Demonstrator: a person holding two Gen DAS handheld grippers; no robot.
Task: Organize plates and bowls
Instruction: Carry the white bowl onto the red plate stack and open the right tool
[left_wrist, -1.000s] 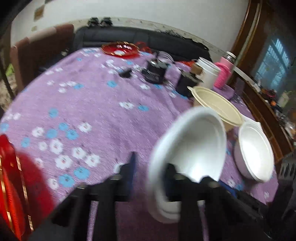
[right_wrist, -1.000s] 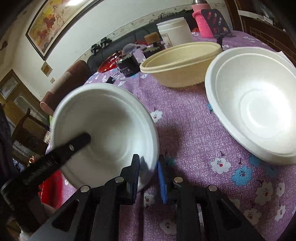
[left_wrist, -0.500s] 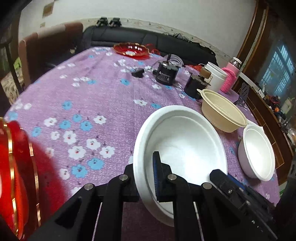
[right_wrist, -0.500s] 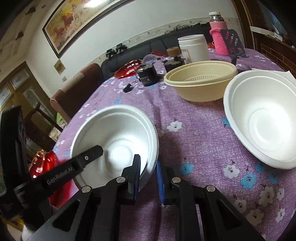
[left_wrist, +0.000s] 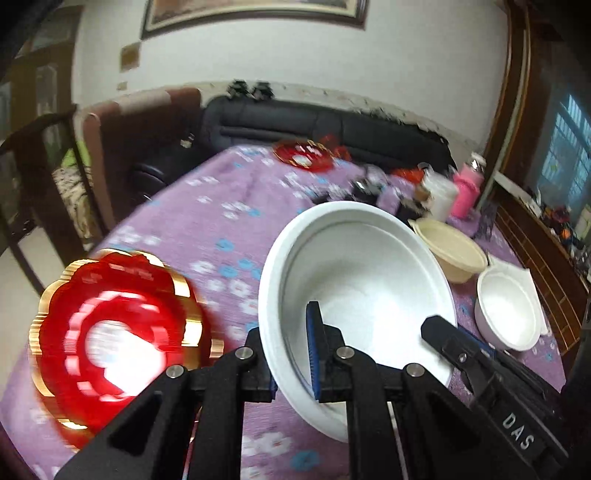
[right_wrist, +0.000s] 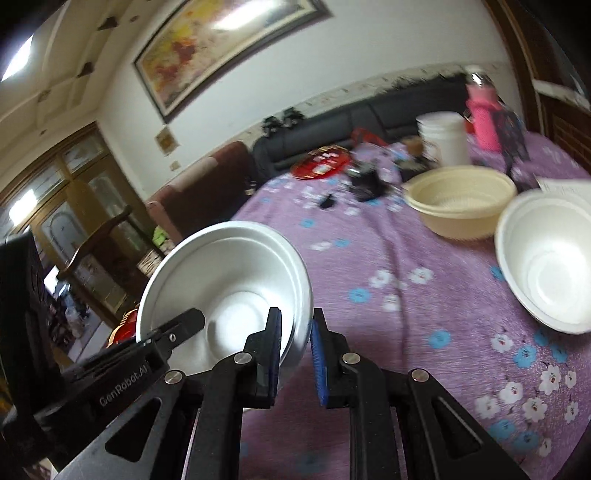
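Blurred tablecloth (left_wrist: 221, 206); white bowl (left_wrist: 354, 280) rim seemingly between fingers (left_wrist: 314, 343).

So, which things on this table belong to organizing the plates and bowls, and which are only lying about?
Belong to the job:
- white bowl gripped on its rim by both the left tool and right tool
- second white bowl
- cream bowl
- near red plate
- far red plate

Lying about:
- white tub
- pink bottle

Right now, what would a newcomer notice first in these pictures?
First, the white bowl in the middle, with the jaws of both grippers clamped on its rim. Next, the red and gold plate lying on the purple flowered tablecloth at its left.
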